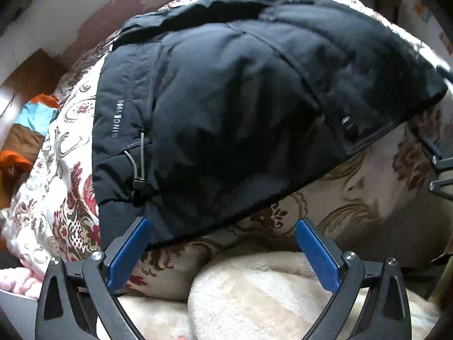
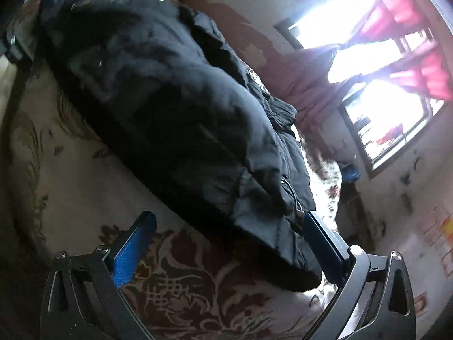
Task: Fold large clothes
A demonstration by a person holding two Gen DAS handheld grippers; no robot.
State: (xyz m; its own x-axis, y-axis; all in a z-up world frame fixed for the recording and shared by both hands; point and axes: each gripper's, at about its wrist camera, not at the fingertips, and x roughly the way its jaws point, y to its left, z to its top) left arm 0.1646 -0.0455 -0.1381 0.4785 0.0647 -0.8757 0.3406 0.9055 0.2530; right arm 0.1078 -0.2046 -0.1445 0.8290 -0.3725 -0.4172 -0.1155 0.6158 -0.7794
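Left wrist view: a dark padded jacket lies on a floral bedspread, already doubled into a bulky oblong. Its long axis runs from the lower left, where a drawcord toggle and printed lettering sit at the hem end, up to the right. The left gripper is spread wide and grasps nothing. Its left finger lies just at the jacket's near edge; contact cannot be confirmed. Its right finger stands over bare bedspread, apart from the cloth. A cream fleece blanket lies below the gripper.

In the right wrist view, the jacket runs diagonally from upper left to lower right. The right gripper is also spread wide and empty. The jacket's near end passes between its fingers, close against the right one, while the left one is over bedspread. A window with red curtains lies beyond.

Judgement: each gripper faces one end of the near long edge. The right gripper already straddles cloth and seems nearer to a grasp. Any further fold would likely turn across the long axis. The padding looks springy and may resist lying flat.
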